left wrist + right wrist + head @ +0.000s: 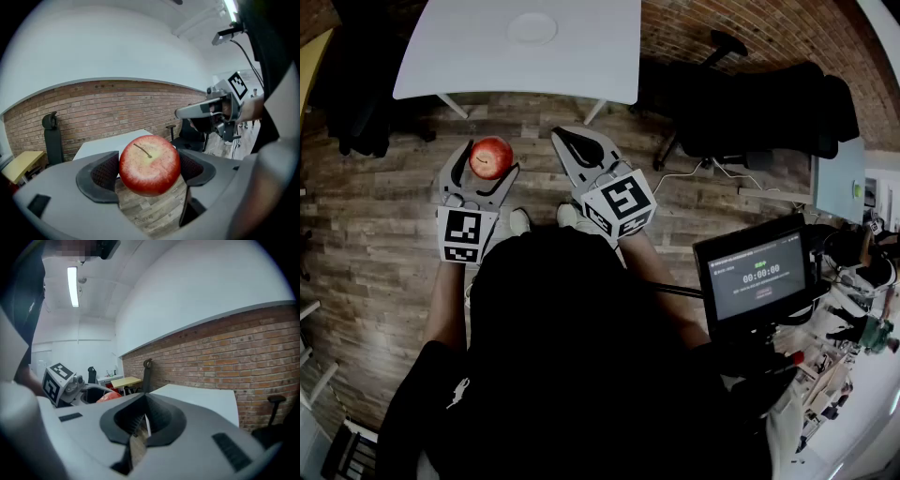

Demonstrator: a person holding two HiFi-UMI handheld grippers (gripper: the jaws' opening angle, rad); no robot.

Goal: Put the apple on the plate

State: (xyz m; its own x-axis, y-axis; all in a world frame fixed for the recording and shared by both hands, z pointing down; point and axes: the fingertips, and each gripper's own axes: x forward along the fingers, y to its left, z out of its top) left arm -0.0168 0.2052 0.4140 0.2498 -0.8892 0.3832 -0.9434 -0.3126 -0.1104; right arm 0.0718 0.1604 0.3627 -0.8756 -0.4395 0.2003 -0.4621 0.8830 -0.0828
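A red apple (491,157) with a short stem sits between the pads of my left gripper (490,159), which is shut on it and holds it above the wooden floor. In the left gripper view the apple (149,164) fills the gap between the dark pads. My right gripper (574,142) hangs beside it, to the right, with its jaws closed together and nothing in them; in the right gripper view its pads (143,420) meet. A white plate (532,27) lies on the white table (450,47) ahead, apart from both grippers.
Black office chairs (759,108) stand right of the table against a brick wall (750,28). A monitor on a stand (755,277) is at my right. A yellow table (123,381) and a dark stand (51,136) stand further off along the wall.
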